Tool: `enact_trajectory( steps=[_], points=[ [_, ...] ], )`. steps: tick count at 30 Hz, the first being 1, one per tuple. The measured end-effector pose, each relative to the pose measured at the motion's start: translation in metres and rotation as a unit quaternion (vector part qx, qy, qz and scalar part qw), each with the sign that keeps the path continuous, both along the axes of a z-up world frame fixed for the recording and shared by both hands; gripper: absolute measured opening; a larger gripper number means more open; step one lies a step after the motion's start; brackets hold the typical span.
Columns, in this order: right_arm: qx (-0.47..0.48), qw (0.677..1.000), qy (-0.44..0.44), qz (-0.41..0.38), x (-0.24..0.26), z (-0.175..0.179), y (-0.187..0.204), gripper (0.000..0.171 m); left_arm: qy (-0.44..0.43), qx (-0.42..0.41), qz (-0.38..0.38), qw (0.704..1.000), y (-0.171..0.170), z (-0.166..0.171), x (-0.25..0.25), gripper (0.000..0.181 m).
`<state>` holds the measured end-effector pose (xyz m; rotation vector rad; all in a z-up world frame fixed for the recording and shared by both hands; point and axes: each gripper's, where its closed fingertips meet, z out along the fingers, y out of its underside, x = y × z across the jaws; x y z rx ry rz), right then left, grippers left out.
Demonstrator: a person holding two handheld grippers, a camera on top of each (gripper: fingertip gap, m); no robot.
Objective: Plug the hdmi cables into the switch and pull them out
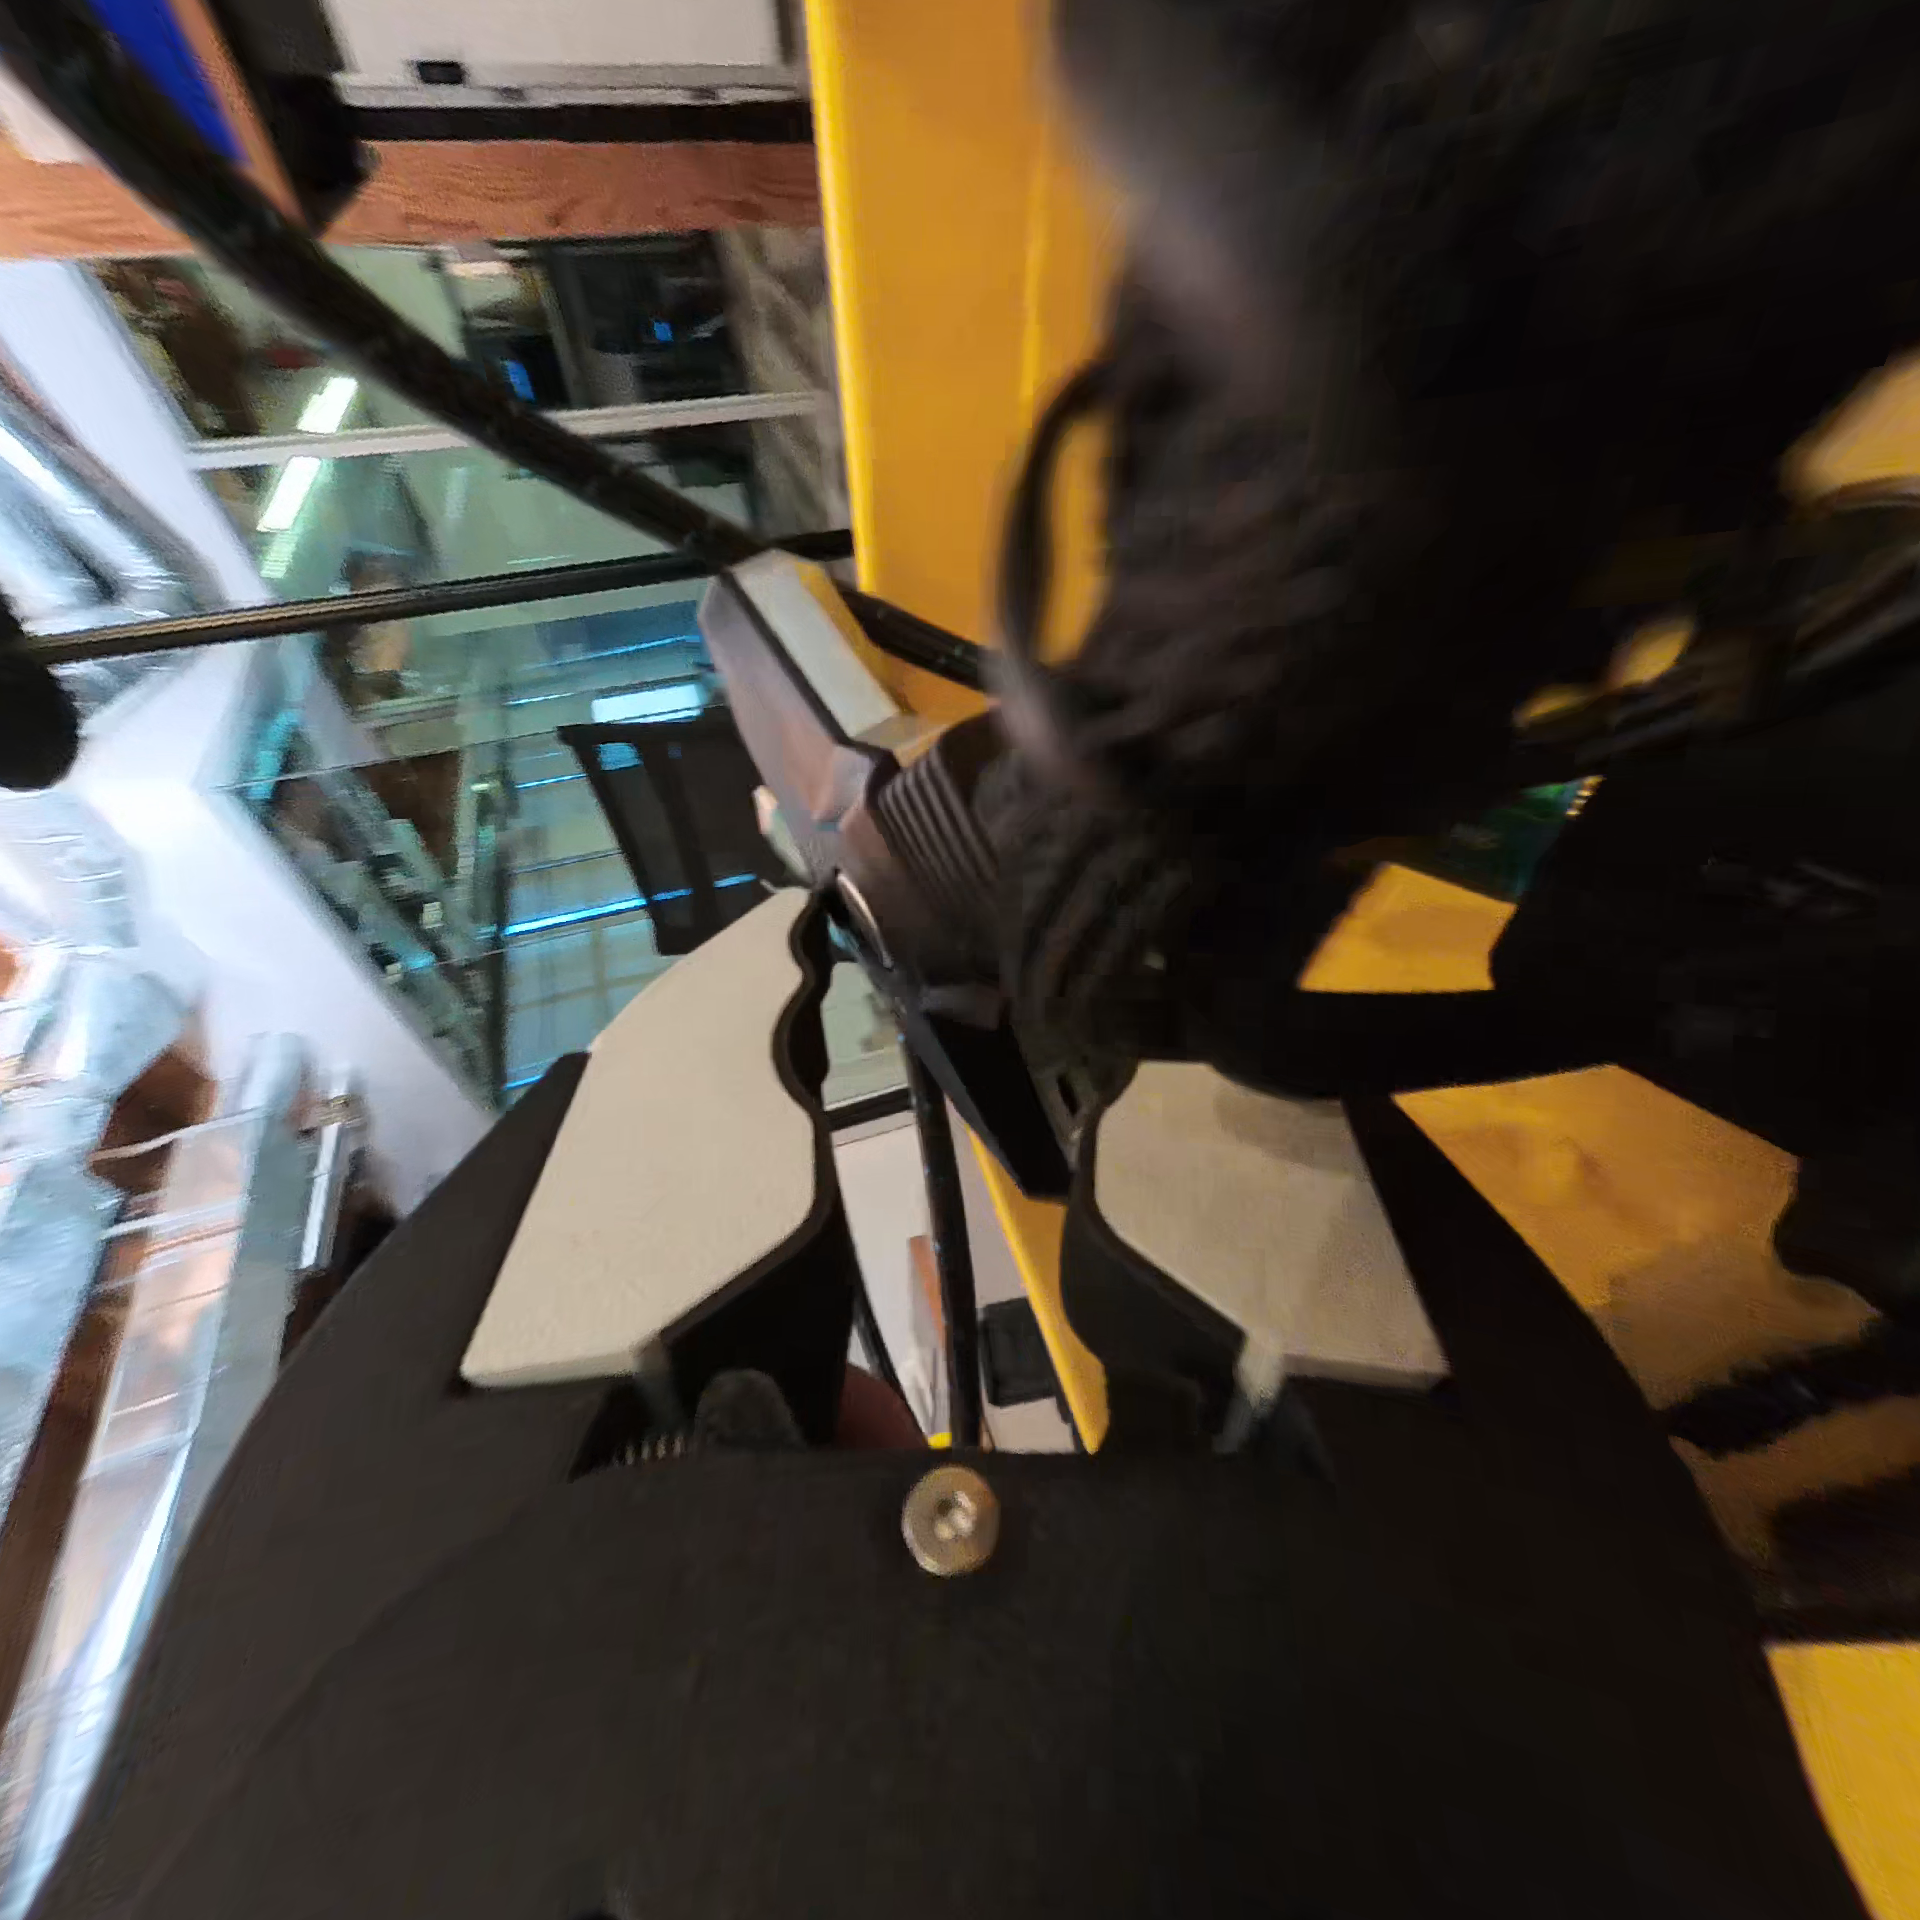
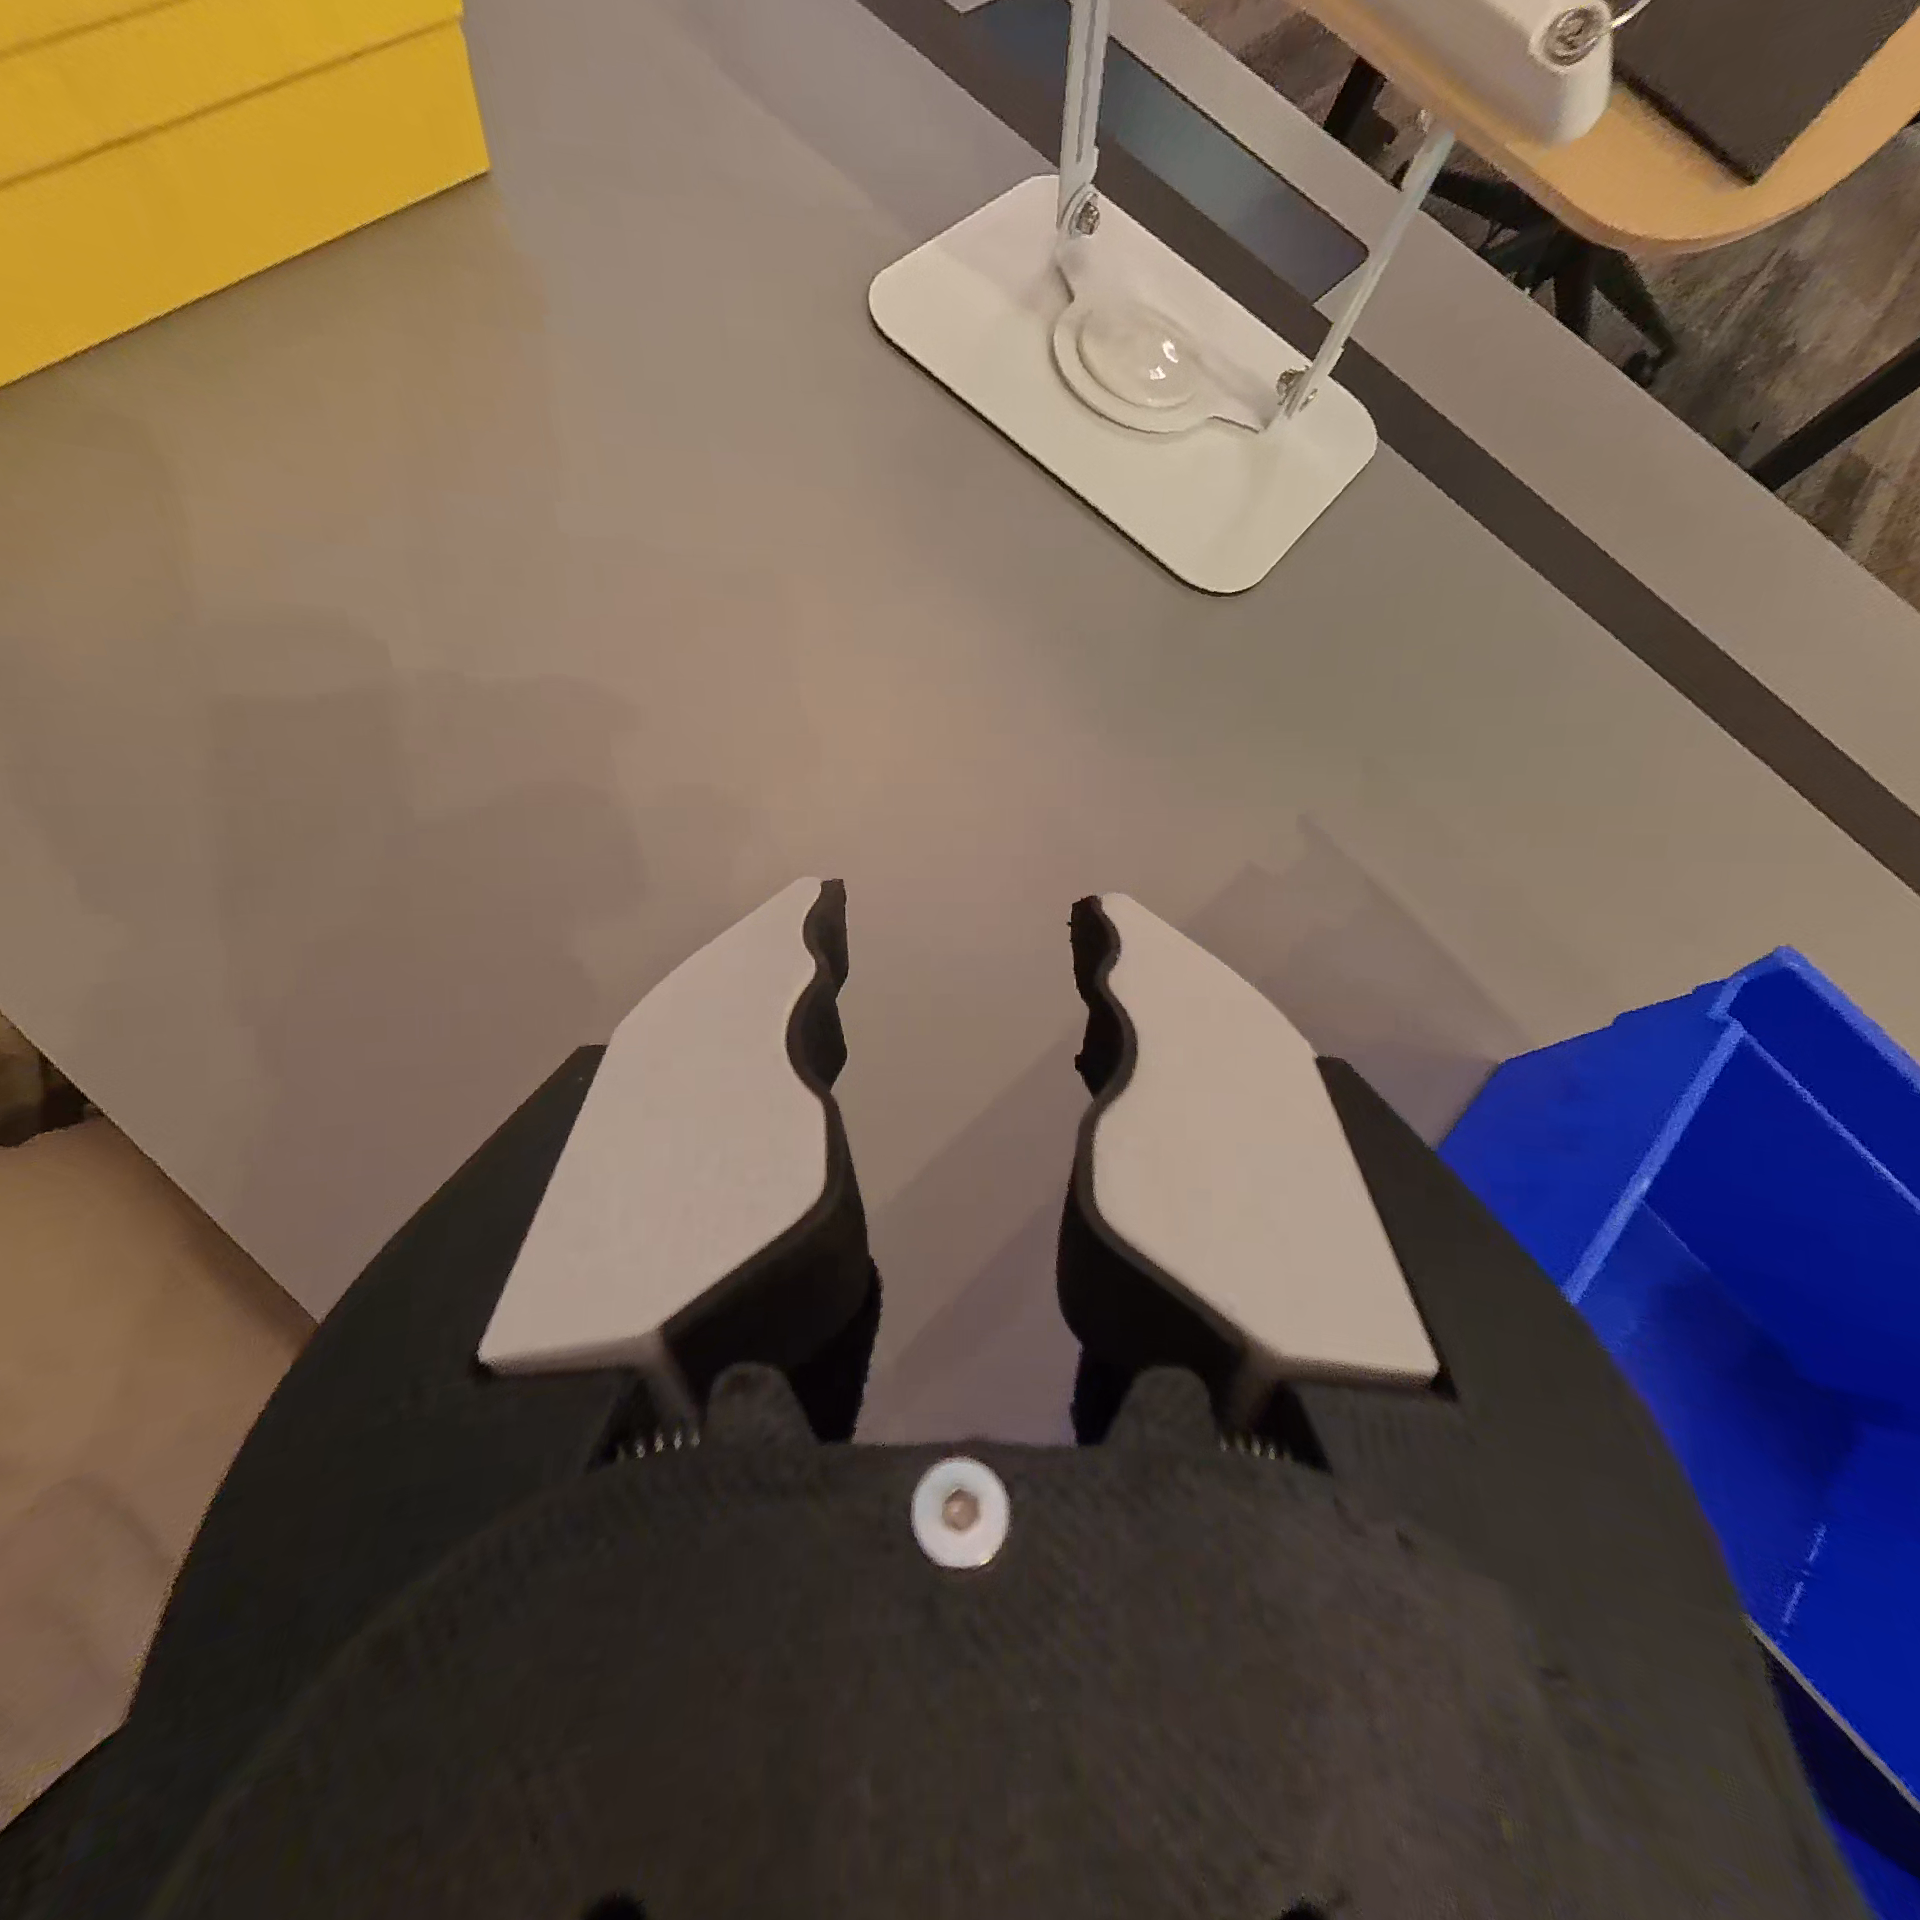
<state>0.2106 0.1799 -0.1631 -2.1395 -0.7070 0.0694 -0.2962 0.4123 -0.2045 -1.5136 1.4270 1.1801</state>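
Note:
In the left wrist view my left gripper is closed around a dark HDMI switch with a silver face and a ribbed end. It holds the switch up off the table, and the view is tilted and blurred. Braided black HDMI cables run from the switch up to the left. A blurred bundle of black cable covers my right finger's tip. In the right wrist view my right gripper is open and empty above the grey table. No cable or switch shows in that view.
A yellow box stands at the table's far left; a yellow surface also fills the left wrist view behind the switch. A white stand base sits ahead to the right. A blue bin is close on the right.

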Motion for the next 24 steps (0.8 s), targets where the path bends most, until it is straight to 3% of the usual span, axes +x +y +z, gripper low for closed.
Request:
enact_trajectory(
  steps=[4, 9, 15, 24],
  points=[
    [-0.009, 1.000, 0.000, 0.008, -0.004, -0.007, -0.002, 0.041, -0.032, 0.065, -0.019, 0.997, -0.001, 0.023, 0.007, 0.021],
    [-0.007, 1.000, 0.014, 0.019, -0.011, -0.003, -0.002, 0.041, -0.050, 0.109, -0.046, 0.992, -0.006, 0.054, 0.021, 0.020],
    [-0.001, 0.999, 0.034, 0.037, -0.022, 0.007, -0.005, 0.041, -0.118, 0.171, -0.089, 0.974, -0.022, 0.115, 0.038, 0.020],
    [0.038, 0.986, 0.109, 0.120, -0.068, 0.044, -0.007, 0.030, -0.252, 0.207, -0.208, 0.922, -0.070, 0.195, 0.103, 0.021]
  ],
)
